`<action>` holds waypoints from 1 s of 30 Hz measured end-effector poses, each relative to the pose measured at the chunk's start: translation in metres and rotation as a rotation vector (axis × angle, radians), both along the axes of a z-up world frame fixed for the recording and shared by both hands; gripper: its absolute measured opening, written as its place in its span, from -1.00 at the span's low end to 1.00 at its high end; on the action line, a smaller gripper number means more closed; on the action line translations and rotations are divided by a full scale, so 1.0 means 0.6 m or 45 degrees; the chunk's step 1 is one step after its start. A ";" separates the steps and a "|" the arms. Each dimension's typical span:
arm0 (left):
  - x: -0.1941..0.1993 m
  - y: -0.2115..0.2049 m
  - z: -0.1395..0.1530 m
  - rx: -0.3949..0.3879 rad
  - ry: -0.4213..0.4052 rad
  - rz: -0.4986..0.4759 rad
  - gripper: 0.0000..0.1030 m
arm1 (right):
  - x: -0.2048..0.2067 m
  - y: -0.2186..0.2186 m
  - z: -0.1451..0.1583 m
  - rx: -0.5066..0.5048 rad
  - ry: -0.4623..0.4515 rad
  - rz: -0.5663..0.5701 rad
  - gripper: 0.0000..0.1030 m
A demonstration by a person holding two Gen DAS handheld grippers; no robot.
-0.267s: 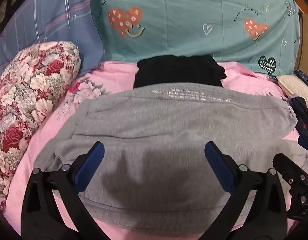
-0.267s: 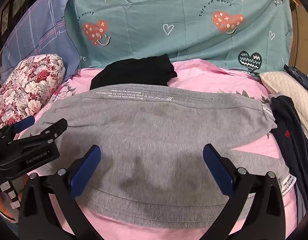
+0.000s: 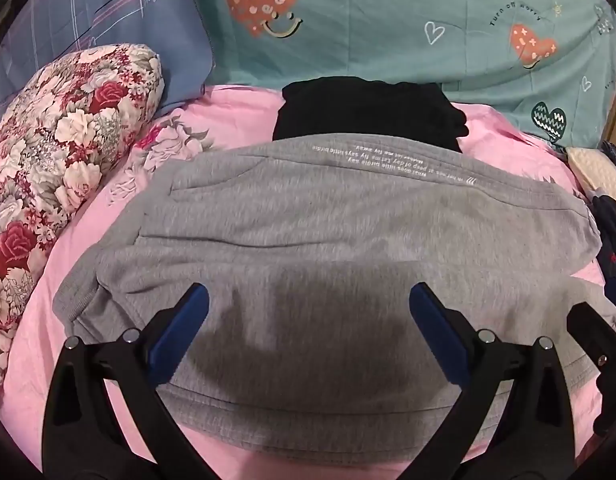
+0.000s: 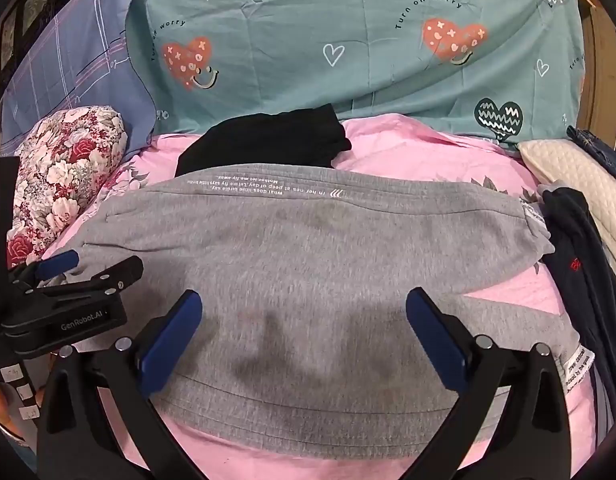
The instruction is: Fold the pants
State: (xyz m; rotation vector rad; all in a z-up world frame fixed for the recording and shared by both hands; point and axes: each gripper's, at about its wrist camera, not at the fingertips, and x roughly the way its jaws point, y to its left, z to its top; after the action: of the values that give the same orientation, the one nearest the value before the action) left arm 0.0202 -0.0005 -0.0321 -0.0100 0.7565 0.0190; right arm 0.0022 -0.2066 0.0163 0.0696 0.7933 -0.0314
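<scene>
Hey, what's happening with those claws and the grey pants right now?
Left gripper open, empty. Right gripper open, empty. Grey pants lie folded on pink sheet. Black garment touches far edge.

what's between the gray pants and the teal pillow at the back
A folded black garment lies on the pink sheet, its near edge tucked under the gray pants and its far edge meeting the teal pillow. Both wrist views show it.
</scene>
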 end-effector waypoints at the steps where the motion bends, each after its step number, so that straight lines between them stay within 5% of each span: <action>1: 0.000 0.000 -0.002 0.001 -0.002 0.008 0.96 | -0.014 -0.002 -0.007 0.018 -0.021 -0.011 0.97; 30: -0.004 -0.008 0.007 0.097 -0.057 -0.002 0.96 | -0.011 -0.008 -0.012 0.096 0.004 0.005 0.97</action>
State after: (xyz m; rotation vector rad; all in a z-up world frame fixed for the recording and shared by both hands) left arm 0.0179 -0.0052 -0.0277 0.0625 0.7107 0.0460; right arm -0.0042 -0.2114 0.0090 0.1393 0.7980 0.0020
